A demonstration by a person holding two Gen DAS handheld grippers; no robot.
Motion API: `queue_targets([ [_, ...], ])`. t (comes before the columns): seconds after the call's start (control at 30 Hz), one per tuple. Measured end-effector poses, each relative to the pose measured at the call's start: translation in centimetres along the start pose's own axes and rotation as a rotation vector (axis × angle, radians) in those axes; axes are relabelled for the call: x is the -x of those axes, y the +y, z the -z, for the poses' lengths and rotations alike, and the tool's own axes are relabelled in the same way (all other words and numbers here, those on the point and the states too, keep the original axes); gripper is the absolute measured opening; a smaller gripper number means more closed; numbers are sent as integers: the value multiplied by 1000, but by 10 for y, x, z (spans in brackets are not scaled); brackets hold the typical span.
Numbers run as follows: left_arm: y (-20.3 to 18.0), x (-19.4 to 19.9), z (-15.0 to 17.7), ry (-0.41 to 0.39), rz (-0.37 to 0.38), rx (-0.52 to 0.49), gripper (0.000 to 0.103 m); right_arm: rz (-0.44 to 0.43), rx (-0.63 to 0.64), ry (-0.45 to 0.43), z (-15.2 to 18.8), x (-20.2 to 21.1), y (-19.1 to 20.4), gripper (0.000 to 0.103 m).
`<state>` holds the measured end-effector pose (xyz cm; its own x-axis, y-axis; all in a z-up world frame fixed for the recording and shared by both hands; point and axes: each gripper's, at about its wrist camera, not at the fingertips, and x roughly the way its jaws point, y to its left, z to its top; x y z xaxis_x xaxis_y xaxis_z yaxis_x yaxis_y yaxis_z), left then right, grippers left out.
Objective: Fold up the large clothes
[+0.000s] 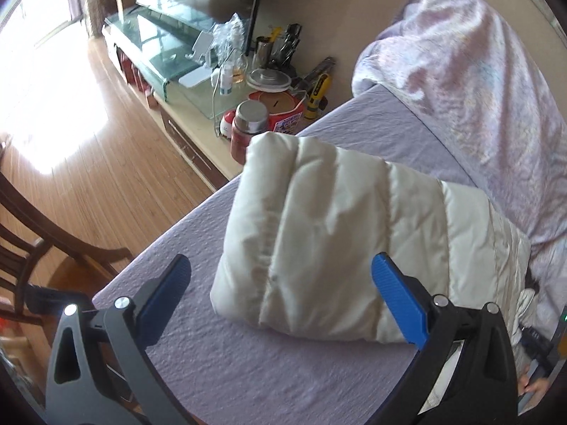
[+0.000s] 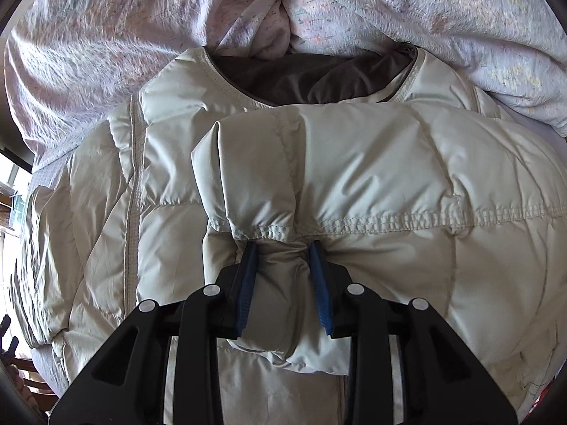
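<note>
A cream quilted puffer jacket (image 2: pixel 354 163) lies on the lilac bed sheet (image 1: pixel 248 364), its dark-lined collar (image 2: pixel 304 78) toward the crumpled duvet. One sleeve is folded across the chest. My right gripper (image 2: pixel 281 248) is shut on the cuff end of that sleeve, the blue pads pinching a thick wad of fabric. In the left wrist view another padded part of the jacket (image 1: pixel 319 233) lies on the sheet. My left gripper (image 1: pixel 280 265) hovers above its near edge, open wide, with nothing touching its blue pads.
A pale floral duvet (image 1: pixel 460 71) is heaped along the bed's far side (image 2: pixel 141 17). Beyond the bed edge stands a low cabinet with a red flask (image 1: pixel 248 124), tins, bottles and a glass TV stand (image 1: pixel 159 46). A dark wooden chair (image 1: pixel 42 219) stands on the wood floor.
</note>
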<state>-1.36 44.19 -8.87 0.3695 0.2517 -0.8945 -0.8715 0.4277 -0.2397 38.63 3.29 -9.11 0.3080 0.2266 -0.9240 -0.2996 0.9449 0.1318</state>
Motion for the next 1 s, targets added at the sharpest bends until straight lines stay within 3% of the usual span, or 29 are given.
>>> queue_targets([
  [0.23, 17, -23, -1, 73, 39, 88, 80, -10, 7, -3, 5, 4, 3, 33],
  [0.33, 15, -20, 2, 50, 52, 94, 71, -20, 7, -3, 6, 5, 1, 33],
  [0.5, 15, -19, 5, 42, 89, 126, 33, -28, 2, -6, 6, 6, -1, 33],
  [0.6, 10, -14, 5, 23, 101, 134, 17, -31, 6, -8, 8, 6, -2, 33],
  [0.73, -9, 0, 1, -13, 94, 103, 12, -33, 15, -7, 8, 6, -2, 33],
  [1.0, -90, 54, -12, -133, 197, -64, 10, -76, 3, 8, 9, 10, -8, 34],
])
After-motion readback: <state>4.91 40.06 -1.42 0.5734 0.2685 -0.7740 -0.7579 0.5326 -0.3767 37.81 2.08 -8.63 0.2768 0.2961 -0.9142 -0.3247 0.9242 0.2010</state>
